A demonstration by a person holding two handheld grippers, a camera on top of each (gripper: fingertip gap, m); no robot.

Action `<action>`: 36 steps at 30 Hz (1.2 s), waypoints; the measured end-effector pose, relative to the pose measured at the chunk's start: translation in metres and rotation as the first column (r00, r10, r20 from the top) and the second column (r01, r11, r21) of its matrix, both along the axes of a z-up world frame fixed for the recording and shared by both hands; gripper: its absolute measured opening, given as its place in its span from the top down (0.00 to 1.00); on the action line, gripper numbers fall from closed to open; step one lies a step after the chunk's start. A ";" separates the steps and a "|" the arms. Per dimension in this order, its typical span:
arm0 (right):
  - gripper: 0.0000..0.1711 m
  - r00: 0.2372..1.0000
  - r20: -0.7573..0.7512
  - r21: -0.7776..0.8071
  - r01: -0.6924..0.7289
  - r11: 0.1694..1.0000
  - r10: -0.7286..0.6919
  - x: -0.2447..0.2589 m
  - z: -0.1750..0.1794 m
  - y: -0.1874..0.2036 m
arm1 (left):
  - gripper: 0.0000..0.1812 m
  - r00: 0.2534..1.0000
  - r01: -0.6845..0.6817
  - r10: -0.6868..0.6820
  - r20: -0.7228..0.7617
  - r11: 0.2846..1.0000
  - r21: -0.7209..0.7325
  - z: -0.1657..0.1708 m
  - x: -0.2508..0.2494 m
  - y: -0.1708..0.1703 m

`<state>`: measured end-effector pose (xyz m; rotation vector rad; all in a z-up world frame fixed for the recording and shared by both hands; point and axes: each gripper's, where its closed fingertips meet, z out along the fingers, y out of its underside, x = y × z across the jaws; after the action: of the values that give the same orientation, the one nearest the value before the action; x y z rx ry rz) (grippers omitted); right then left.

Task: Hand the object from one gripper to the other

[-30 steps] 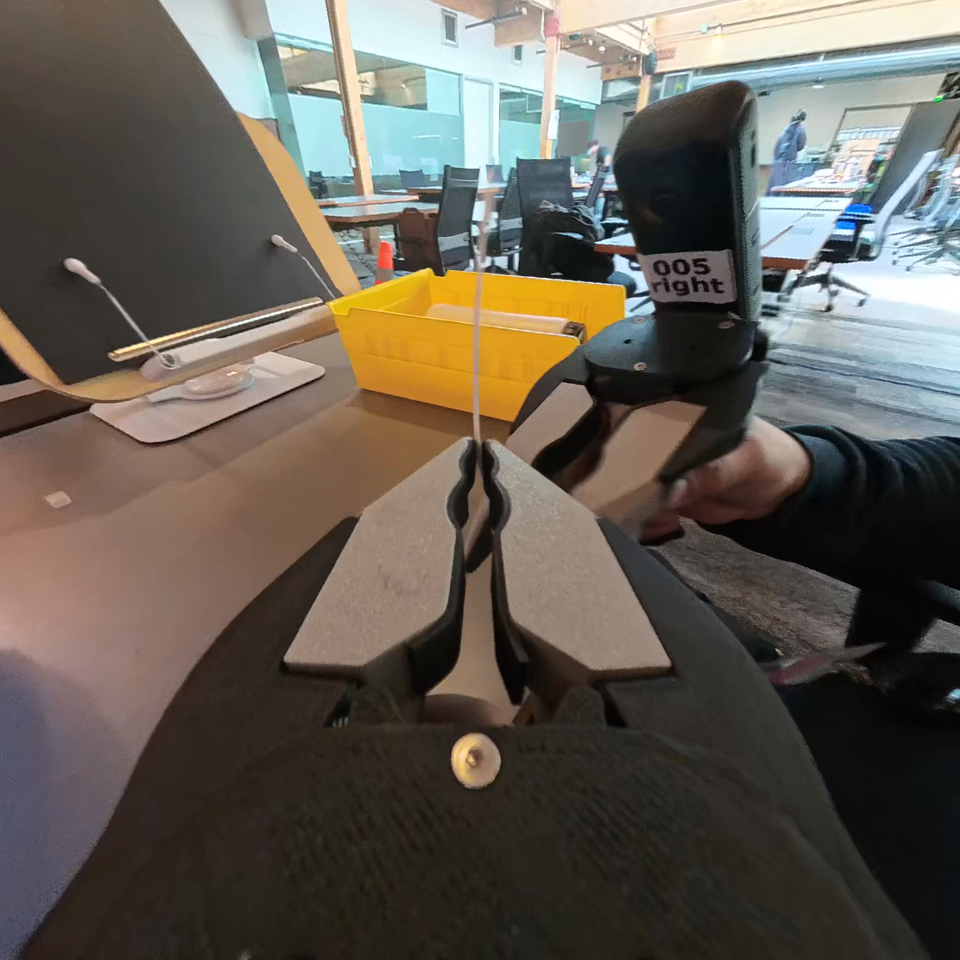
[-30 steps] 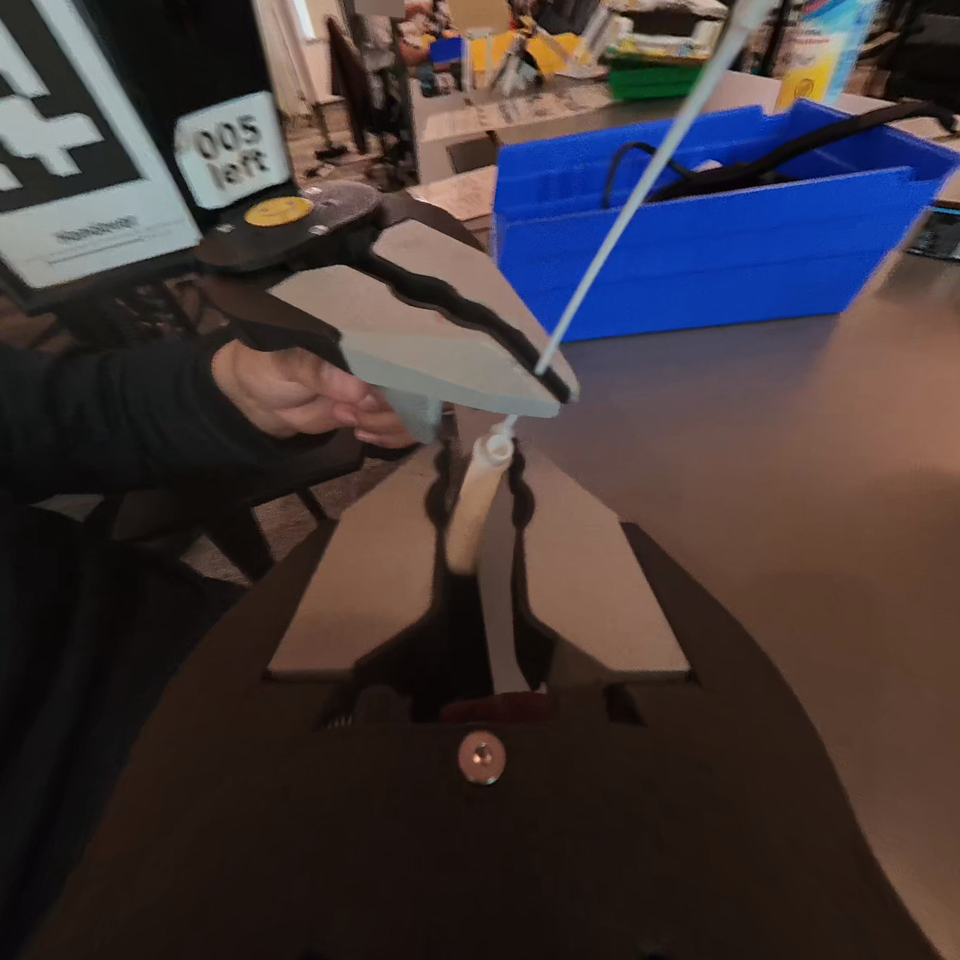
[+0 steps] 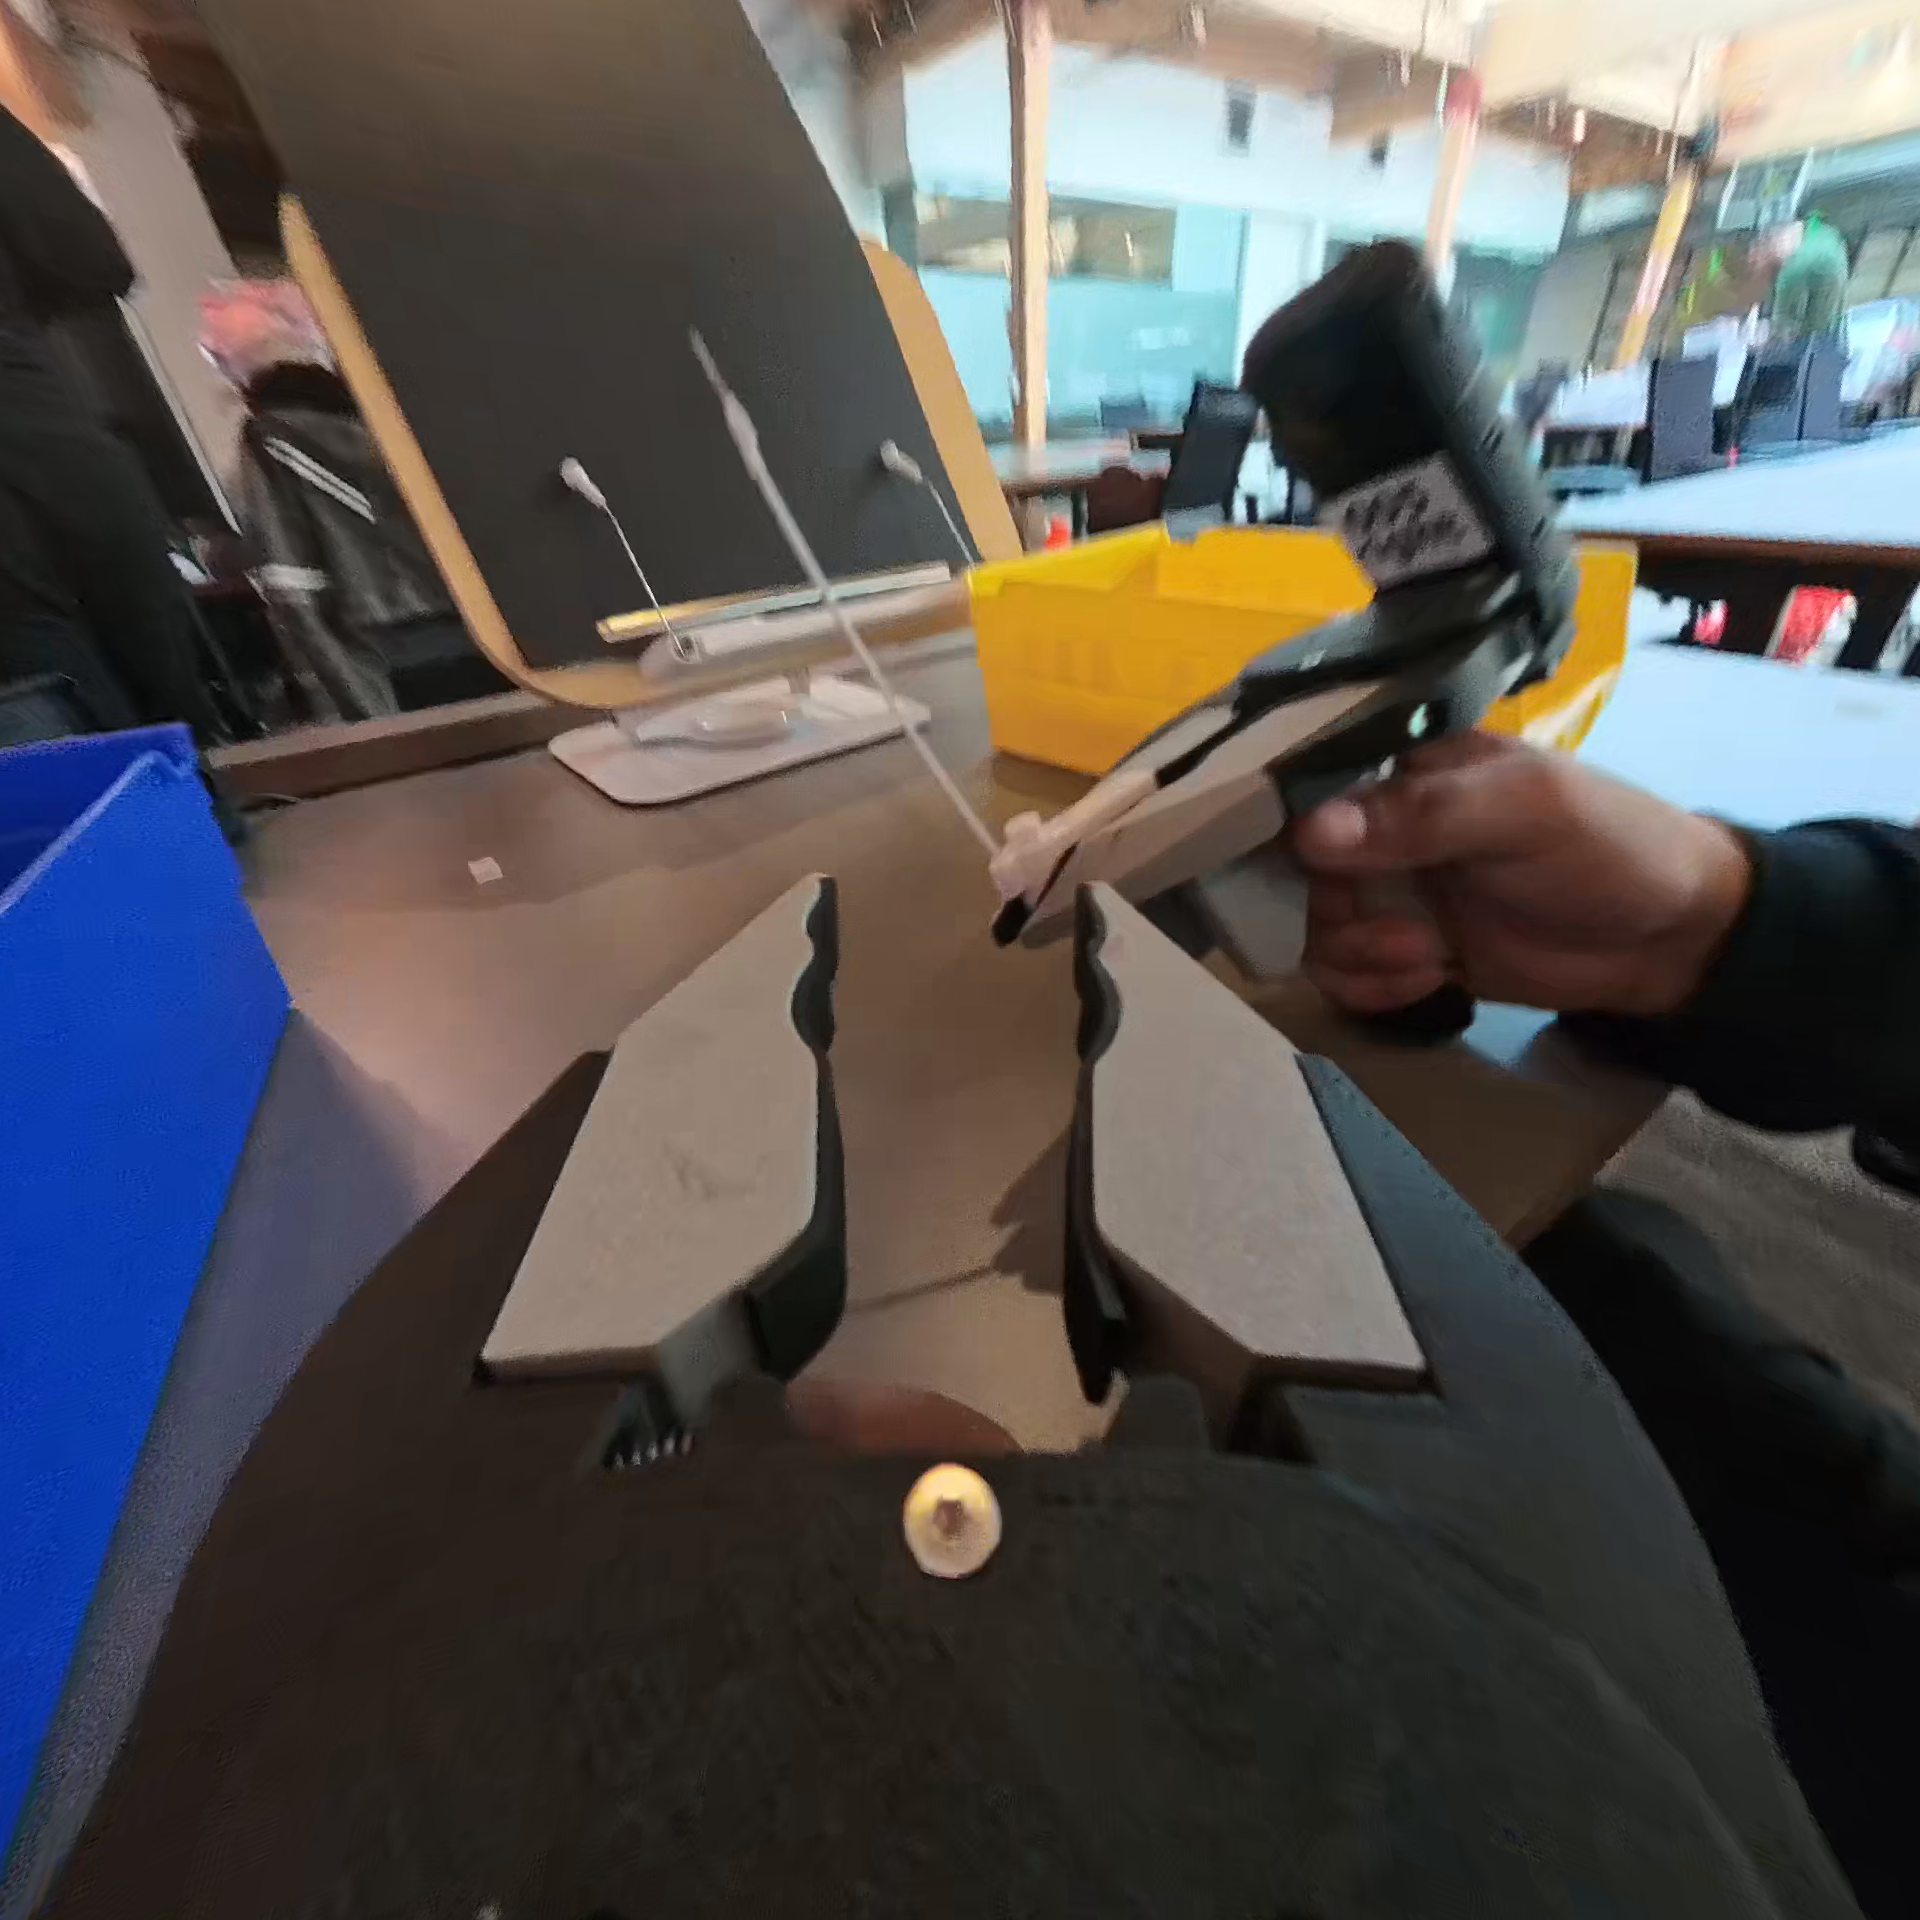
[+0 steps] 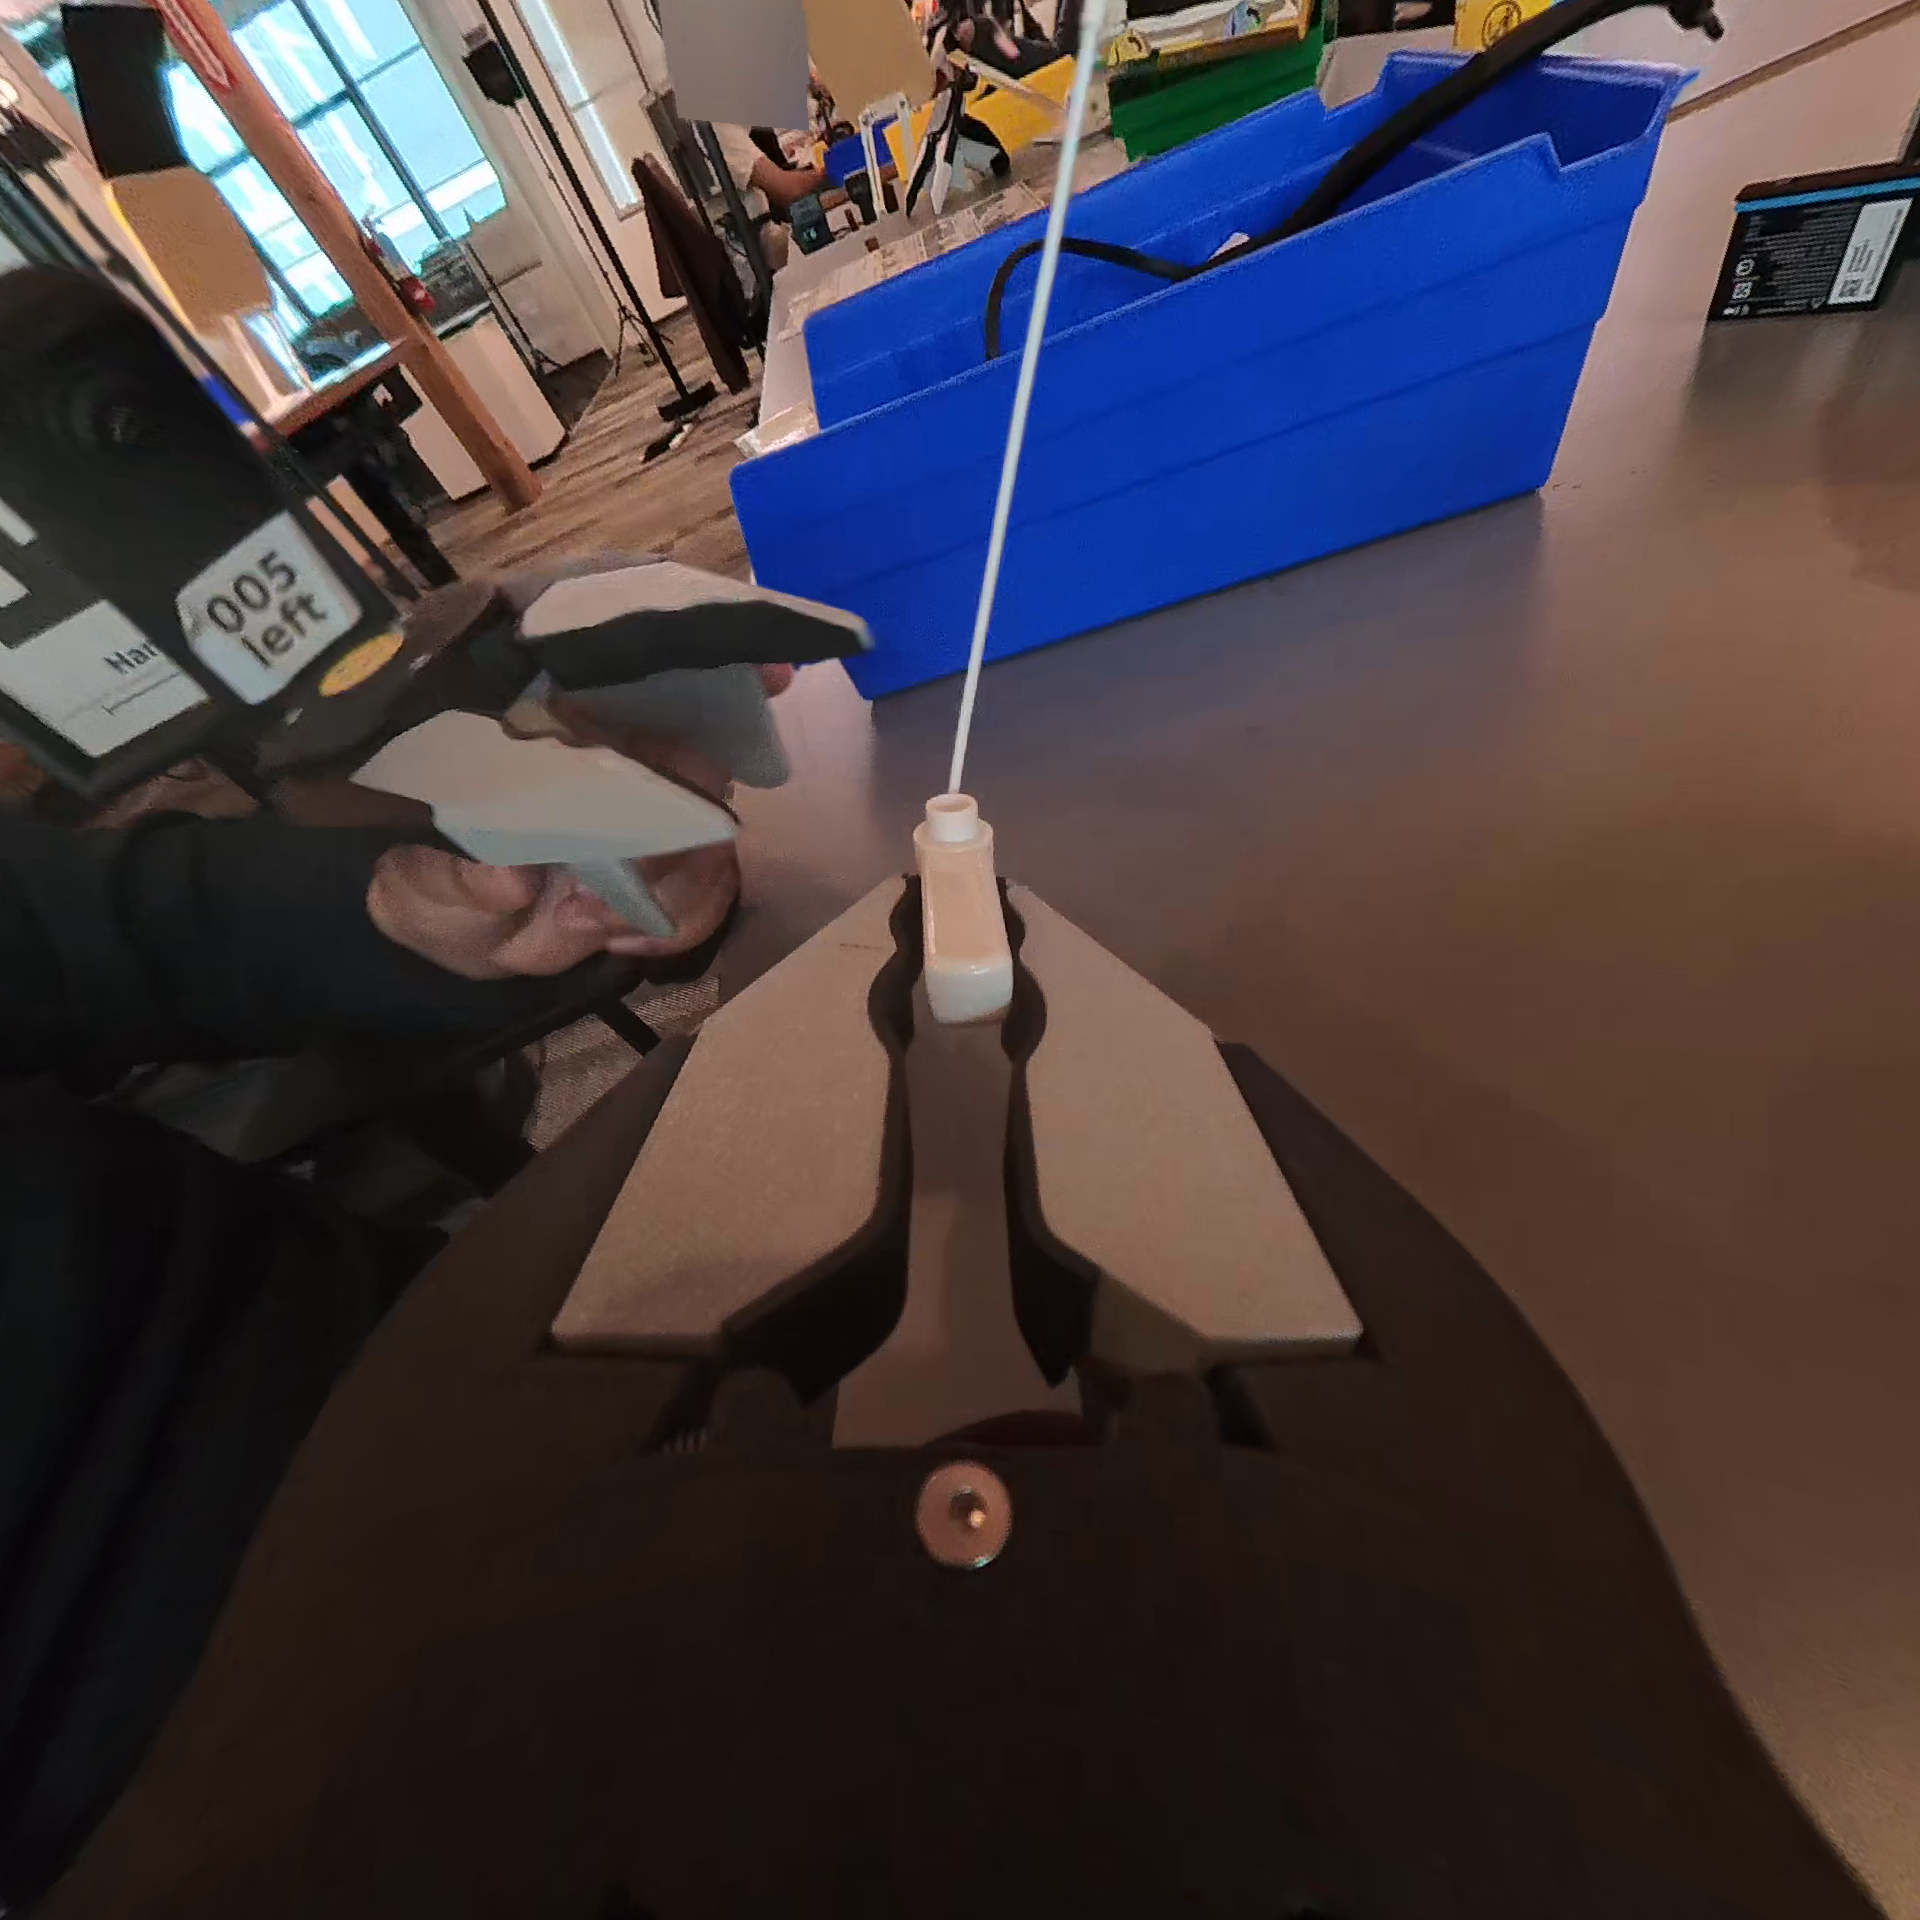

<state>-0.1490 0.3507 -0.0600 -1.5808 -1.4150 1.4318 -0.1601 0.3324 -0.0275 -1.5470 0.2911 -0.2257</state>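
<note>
Big brown table (image 4: 1558, 935) under everything, taking up most of both views. Blue bin (image 4: 1195, 416) sitting on it toward the back in the right wrist view, black cable (image 4: 1382, 135) looping out of the top; same bin cut off at the left edge in the left wrist view. Yellow bin (image 3: 1132, 644) farther back on the table in the left wrist view, next to a curved black board with a tan edge (image 3: 540, 343) and a white stand (image 3: 727, 727) holding a flat metal bar. Small dark box (image 4: 1818, 249) off to the right near the table's far edge. Left gripper (image 3: 951, 914) up close in its own view, fingers spread wide apart with nothing between them, just bare tabletop showing through the gap; also visible in the right wrist view at the left, held by a hand in a dark sleeve (image 4: 540, 914), off to the side of the swab and not touching it. Right gripper (image 4: 961, 914) pinched tight on the small white handle (image 4: 961, 935) of the swab, gripping it right at the fingertips. Thin white stick (image 4: 1018, 416) poking up and away from the handle, over the table in front of the blue bin. Far tip of the stick out of frame in the right wrist view, blurry in the left one.
</note>
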 end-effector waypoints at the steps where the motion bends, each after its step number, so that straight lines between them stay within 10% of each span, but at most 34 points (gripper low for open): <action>1: 0.95 1.000 0.005 -0.019 -0.017 1.000 0.018 -0.001 -0.002 -0.003 | 0.79 1.000 -0.008 0.007 0.028 0.999 0.038 0.003 0.003 -0.006; 7: 0.95 0.998 0.001 -0.080 -0.070 0.994 0.070 0.003 -0.002 -0.009 | 0.65 0.989 0.140 -0.141 -0.050 0.990 -0.024 -0.020 0.055 -0.014; 20: 0.94 0.943 0.251 -0.084 -0.202 0.976 0.217 0.029 -0.028 -0.030 | 0.85 0.830 0.517 -0.481 -0.283 0.853 0.067 0.026 0.091 -0.052; 36: 0.94 0.843 0.294 -0.227 -0.397 0.889 0.451 0.092 -0.016 -0.091 | 0.79 0.608 0.376 -0.388 -0.692 0.909 -0.180 -0.037 0.102 -0.052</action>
<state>-0.0570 0.2593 -0.0760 -1.7493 -2.0028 1.6032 -0.0578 0.2808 -0.0647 -1.5148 1.2686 0.0672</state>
